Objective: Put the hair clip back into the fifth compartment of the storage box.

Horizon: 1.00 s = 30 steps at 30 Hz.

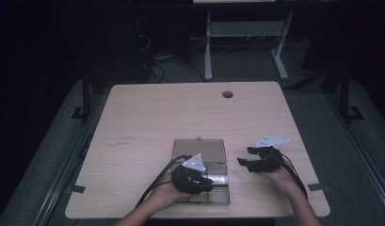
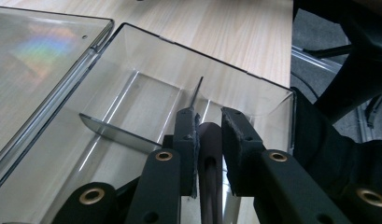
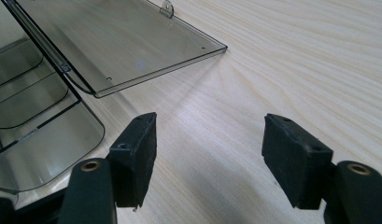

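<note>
A clear plastic compartment box (image 1: 225, 195) lies near the table's front edge, its lid (image 1: 199, 150) folded open and flat behind it. My left gripper (image 1: 206, 183) reaches into the box from the left. In the left gripper view its jaws (image 2: 209, 123) are shut on a dark round tool (image 2: 210, 144) with a thin metal tip, held over a compartment beside a divider (image 2: 118, 133). My right gripper (image 1: 244, 163) stands open on the table to the right of the box. Nothing but bare wood lies between its pads (image 3: 137, 154).
The light wooden table (image 1: 148, 117) has a round cable hole (image 1: 228, 94) at the back. In the right gripper view the lid (image 3: 123, 42) and the box's curved corner (image 3: 48, 149) lie at the left. Dark floor, cables and a white desk frame (image 1: 209, 47) lie beyond the table.
</note>
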### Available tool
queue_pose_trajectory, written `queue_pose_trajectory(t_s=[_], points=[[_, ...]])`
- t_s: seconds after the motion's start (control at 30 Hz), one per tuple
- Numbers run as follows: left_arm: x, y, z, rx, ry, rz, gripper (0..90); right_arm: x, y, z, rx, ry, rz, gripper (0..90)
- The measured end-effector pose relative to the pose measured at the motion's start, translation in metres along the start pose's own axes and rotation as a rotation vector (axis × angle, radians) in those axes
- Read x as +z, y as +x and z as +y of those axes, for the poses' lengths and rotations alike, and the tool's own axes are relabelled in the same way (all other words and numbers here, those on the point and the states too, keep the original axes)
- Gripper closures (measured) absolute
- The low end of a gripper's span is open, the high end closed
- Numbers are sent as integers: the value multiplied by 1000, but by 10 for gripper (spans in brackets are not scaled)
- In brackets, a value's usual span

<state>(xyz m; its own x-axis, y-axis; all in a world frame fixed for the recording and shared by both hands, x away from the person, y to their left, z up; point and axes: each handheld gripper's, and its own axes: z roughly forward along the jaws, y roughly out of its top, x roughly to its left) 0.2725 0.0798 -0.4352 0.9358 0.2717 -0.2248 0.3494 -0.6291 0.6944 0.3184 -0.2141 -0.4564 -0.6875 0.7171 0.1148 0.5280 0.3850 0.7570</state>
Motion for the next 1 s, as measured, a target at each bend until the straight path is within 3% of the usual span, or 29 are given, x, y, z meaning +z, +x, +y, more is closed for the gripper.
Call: queue_pose_trajectory(t_s=[0.2,0.43,0.67,1.0], points=[[0,1,-1,1,11,1,717,0,-1,0,-2,-3,0,351],[-3,1,-1,6,22,6,608,1,0,0,-2,3,1,351],[-15,6,0,-1,-13,17,541,0,0,0,0,1,2,351],[-39,20,-1,-25,-60,65,460,1,0,0,-5,-2,2,351]])
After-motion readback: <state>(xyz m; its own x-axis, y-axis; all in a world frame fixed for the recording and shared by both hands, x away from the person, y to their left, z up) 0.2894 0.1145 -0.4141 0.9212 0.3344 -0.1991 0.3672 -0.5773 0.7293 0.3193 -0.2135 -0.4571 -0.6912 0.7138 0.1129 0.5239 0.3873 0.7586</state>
